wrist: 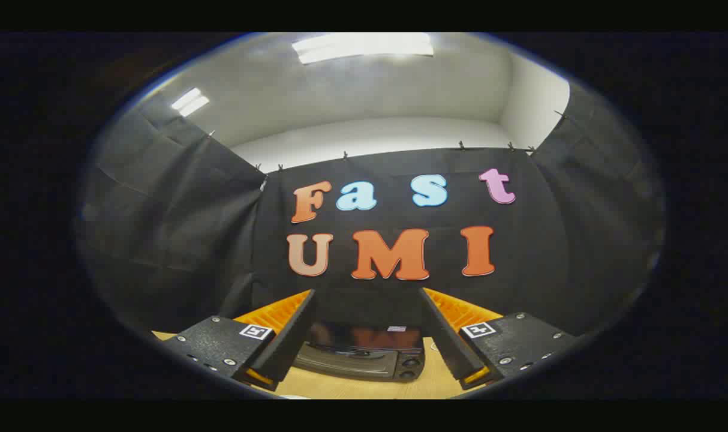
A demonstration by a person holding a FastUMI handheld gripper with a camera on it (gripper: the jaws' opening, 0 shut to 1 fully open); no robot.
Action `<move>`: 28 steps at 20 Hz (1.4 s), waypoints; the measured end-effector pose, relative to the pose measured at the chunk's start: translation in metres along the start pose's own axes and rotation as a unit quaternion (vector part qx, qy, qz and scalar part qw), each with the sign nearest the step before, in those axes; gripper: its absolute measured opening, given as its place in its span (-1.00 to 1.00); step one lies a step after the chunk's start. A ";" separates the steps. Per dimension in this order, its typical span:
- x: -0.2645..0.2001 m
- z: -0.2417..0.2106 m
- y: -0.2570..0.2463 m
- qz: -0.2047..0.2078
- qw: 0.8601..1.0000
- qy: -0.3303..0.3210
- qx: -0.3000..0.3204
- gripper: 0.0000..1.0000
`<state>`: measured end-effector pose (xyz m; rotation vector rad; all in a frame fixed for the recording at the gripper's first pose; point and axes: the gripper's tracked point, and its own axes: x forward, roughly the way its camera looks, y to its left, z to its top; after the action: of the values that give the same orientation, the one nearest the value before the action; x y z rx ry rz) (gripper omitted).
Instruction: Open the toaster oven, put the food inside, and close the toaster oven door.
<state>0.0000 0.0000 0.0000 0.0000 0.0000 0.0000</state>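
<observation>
1. Between and beyond your fingers, the toaster oven (364,357) sits on the wooden counter (364,389), against the booth's black cloth wall (556,252).
2. Your hand-held gripper (367,303) is spread wide open, holding nothing.
3. The oven's door looks shut, its knobs (409,367) on the right side.

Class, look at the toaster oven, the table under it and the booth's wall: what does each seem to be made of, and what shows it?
Toaster oven, beyond the open gripper: likely dark painted metal, glossy glass door with reflections. Table: light wood or laminate, faint grain. Booth wall: matte black cloth, creased and clipped.
</observation>
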 end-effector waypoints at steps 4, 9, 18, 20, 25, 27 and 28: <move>0.002 -0.002 -0.002 -0.002 1.000 0.001 0.002 0.97; 0.004 -0.008 -0.001 -0.002 1.000 0.008 0.007 0.97; 0.024 -0.041 0.019 0.006 0.999 0.042 0.024 0.97; 0.030 -0.051 0.024 0.006 0.998 0.050 0.025 0.97; 0.056 -0.089 0.038 0.004 0.997 0.077 0.029 0.97; 0.068 -0.111 0.044 0.005 0.995 0.098 0.035 0.97; 0.074 -0.124 0.046 0.005 0.993 0.112 0.036 0.97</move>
<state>0.0745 0.0464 -0.1239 0.0727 0.2244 0.0093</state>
